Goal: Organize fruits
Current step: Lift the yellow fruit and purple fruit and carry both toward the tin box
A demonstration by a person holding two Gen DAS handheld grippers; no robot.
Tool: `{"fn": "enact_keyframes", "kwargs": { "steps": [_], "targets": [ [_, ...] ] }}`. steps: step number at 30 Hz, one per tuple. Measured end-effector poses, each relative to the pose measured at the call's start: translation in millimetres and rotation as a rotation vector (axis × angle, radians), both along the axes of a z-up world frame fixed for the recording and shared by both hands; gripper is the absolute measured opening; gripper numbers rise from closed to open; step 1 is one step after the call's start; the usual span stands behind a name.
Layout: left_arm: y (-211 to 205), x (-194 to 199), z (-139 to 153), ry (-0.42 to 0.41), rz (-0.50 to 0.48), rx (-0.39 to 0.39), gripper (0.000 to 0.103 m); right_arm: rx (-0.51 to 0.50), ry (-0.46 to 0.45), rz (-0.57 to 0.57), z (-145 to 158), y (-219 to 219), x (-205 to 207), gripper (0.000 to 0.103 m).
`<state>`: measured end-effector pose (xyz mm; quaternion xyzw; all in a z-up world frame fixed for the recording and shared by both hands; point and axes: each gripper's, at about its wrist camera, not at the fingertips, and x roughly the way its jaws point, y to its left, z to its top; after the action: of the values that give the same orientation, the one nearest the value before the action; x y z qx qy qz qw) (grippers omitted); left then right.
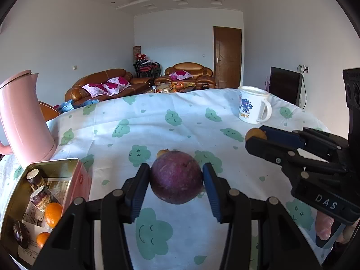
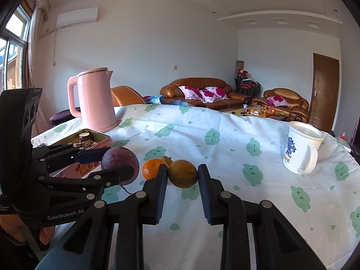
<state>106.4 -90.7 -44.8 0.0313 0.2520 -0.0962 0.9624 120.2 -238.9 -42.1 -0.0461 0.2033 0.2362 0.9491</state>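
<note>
Left gripper (image 1: 176, 180): clamped on a purple passion fruit (image 1: 176, 177), both blue pads pressed to its sides, fruit lifted just above the tablecloth (image 1: 180, 123).
Purple passion fruit: round, dull purple, skin faintly speckled; a thin stem hanging below it in the right wrist view.
Right gripper (image 2: 182, 175): closed on a brown-green fruit (image 2: 183, 173), a pad touching each side; whether it rests on the cloth, cannot tell.
Loose fruit: an orange (image 2: 154, 168) just left of the brown-green fruit, a small brownish fruit (image 2: 166, 158) just behind, both on the cloth.
Tin box (image 1: 74, 168): open, at the table's left edge, holding two oranges (image 1: 53, 214), small jars and a dark wrapped sweet.
Pink kettle (image 2: 95, 101): upright behind the tin, near the far left edge.
White mug (image 2: 301, 149): upright, blue print, toward the far right edge, well apart from the fruit.
Beyond the table: brown leather sofas (image 2: 200, 92) with pink cushions, wooden door.
</note>
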Motion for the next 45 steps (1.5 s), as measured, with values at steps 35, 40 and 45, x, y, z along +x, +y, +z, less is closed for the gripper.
{"fn": "enact_keyframes", "kwargs": {
  "steps": [35,40,45],
  "targets": [
    [0,-34,13,-0.192,0.054,0.026,0.050,0.047,-0.129,0.010,7,-6,-25,0.029],
    [1,-36,14,-0.199,0.060,0.028,0.050,0.043,-0.133,0.010,8,-5,-27,0.029],
    [3,-39,16,-0.214,0.072,0.037,0.050,0.037,-0.139,0.004,7,-2,-30,0.029]
  ]
}}
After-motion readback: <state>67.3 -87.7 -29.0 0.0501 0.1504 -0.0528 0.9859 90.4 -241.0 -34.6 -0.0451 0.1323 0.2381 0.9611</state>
